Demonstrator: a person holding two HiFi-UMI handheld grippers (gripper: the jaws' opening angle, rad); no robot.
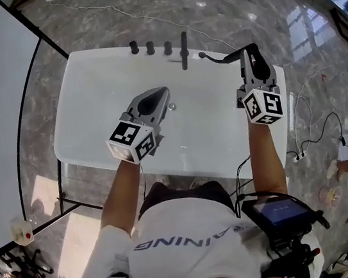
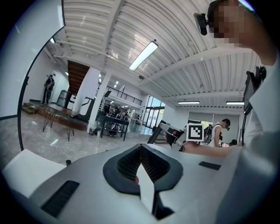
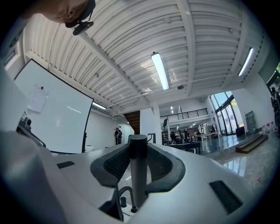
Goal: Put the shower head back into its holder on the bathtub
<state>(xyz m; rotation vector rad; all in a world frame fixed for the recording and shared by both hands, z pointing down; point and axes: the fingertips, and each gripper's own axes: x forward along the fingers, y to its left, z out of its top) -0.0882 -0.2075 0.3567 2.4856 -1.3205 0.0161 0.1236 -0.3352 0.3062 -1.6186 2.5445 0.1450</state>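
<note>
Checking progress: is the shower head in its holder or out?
Out. The right claw grips the slim black shower head, apart from the black fittings on the white bathtub's rim.

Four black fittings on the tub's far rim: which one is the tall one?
The rightmost fitting, the one closest to the right tool. It is a tall slim bar, while the three knobs to its left are short and round.

Open white bathtub (image 1: 92, 108) interior ahead; knobs (image 1: 150, 47) and black bar (image 1: 184, 50) along far rim
</note>
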